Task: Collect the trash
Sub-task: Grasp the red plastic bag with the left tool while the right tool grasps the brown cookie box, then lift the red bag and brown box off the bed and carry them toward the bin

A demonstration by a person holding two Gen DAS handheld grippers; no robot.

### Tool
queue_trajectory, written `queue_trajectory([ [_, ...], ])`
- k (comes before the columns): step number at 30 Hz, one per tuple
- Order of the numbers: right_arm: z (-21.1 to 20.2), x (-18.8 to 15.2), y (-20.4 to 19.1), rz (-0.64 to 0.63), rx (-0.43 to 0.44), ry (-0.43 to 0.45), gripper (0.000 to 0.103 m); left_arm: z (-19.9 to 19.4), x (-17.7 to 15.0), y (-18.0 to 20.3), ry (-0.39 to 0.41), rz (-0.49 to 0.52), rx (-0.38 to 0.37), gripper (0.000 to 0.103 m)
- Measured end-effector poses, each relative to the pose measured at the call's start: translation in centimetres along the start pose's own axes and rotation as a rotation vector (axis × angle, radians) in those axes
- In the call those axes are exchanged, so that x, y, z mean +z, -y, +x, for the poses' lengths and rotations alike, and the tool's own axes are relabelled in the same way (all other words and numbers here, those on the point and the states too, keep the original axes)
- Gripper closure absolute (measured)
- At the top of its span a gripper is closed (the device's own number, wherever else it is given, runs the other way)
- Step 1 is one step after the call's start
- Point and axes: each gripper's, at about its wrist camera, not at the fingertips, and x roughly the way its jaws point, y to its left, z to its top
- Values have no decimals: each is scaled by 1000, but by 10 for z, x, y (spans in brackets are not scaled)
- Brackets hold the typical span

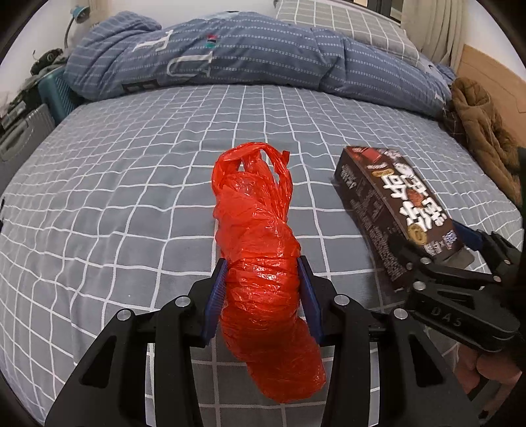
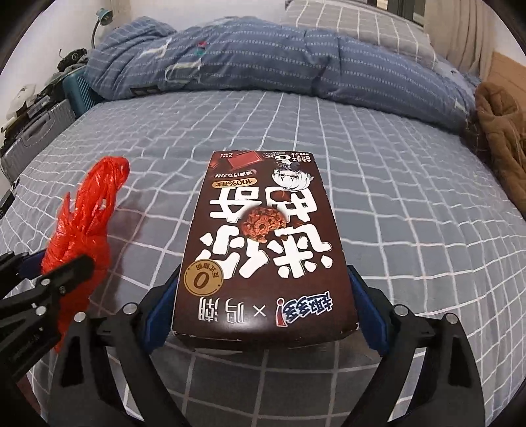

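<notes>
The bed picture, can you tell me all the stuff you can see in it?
red plastic bag: 1, red, crumpled, between the left gripper's fingers above the bed
cookie box: 1, dark brown with white letters, between the right gripper's fingers
bed sheet: 1, grey with white grid lines, covers the bed
duvet: 1, blue with pale stripes, bunched along the far side of the bed
pillow: 1, grey with white grid, behind the duvet
brown coat: 1, brown, heaped at the bed's right edge
suitcase: 1, grey, beside the bed on the left
lamp: 1, teal, far left corner
left gripper: 1, black with blue pads, shut on the bag
right gripper: 1, black with blue pads, shut on the box
</notes>
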Motion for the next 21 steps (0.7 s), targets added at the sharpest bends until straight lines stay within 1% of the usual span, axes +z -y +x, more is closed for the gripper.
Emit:
queue_trajectory([
  [3,-21,3,4,15,4,47,15,-6,0,-1,11,-11,-8,61],
  [9,-58,7,7,-2,-33,131,15,-28,1,2,51,-21,-20,61],
  [16,-94,4,12,20,-29,181,15,-60,1,4,102,-42,-40,61],
  [21,-120,-6,17,39,-32,205,15,-79,-4,11,125,-36,-53,61],
])
